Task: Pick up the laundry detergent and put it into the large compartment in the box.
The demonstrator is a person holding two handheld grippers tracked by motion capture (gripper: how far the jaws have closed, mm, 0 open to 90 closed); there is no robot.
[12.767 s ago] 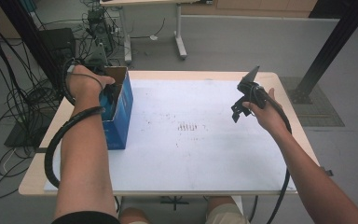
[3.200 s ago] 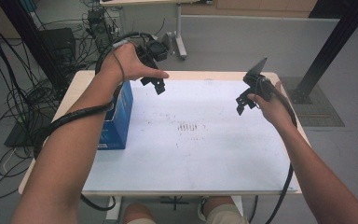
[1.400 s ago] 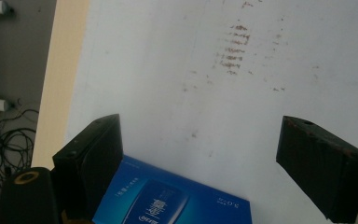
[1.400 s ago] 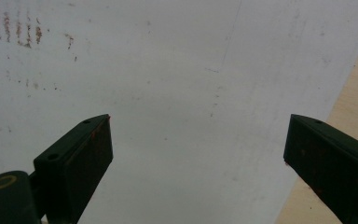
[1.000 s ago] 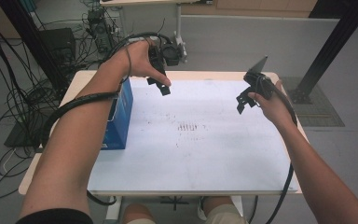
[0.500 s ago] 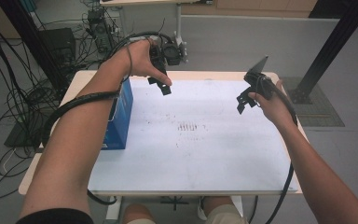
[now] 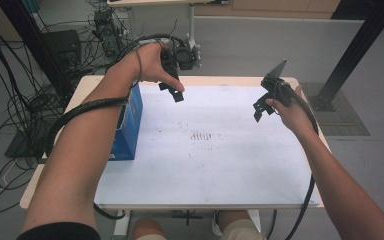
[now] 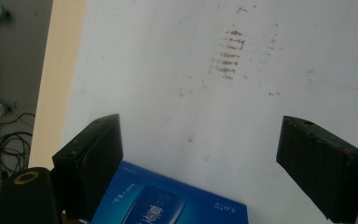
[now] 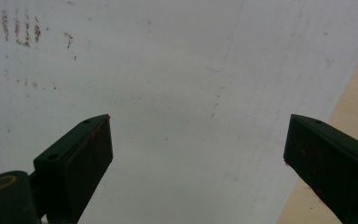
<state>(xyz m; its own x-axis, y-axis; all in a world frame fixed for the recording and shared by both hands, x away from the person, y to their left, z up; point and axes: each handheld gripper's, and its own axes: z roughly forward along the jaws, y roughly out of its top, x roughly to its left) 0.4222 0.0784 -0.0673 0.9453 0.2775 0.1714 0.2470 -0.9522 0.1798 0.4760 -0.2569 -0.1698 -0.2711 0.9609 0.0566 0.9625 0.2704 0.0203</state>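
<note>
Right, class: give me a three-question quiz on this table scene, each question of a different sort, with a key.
1. True or false: the left claw grips the blue box.
2. Which claw's own view shows the box? A) left B) right
3. Fill in: both claws are ___ (open/shut).

Key: 1 false, it is held above the table, apart from the box; 2 A; 3 open, the right claw too.
</note>
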